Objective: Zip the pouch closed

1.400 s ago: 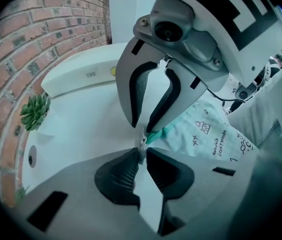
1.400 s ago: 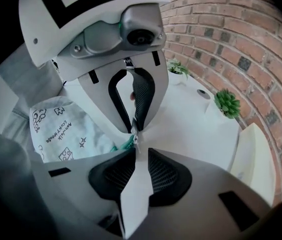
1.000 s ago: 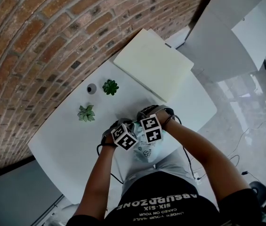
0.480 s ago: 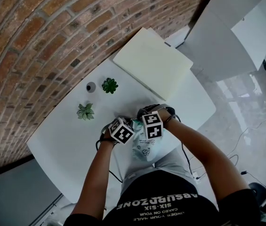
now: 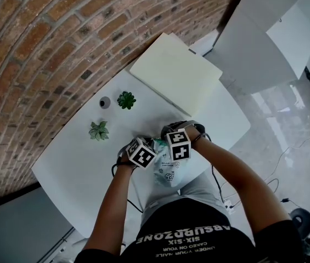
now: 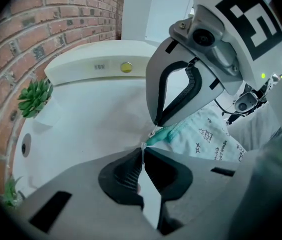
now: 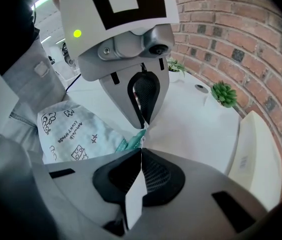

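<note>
A pale mint pouch (image 5: 168, 173) with doodle print and a teal zip edge (image 6: 166, 133) lies at the table's near edge, by the person's lap. Both grippers point steeply down and meet tip to tip at its far teal end. My left gripper (image 6: 142, 149) is shut on a thin pale tab at that end; its jaws have been closing within the last second. The right gripper (image 7: 141, 151) is shut on the teal end from the other side. In the head view the marker cubes (image 5: 142, 153) hide both sets of tips. Whether the zip is open or closed is hidden.
On the white table (image 5: 72, 163) stand two small green plants (image 5: 126, 99) (image 5: 99, 130) and a small grey round object (image 5: 105, 102). A cream flat box (image 5: 174, 73) lies at the far end. A brick wall (image 5: 45, 48) runs along the left side.
Both grippers have rolled slightly on the spot and sit a touch closer together over the pouch's end. The pouch has not moved.
</note>
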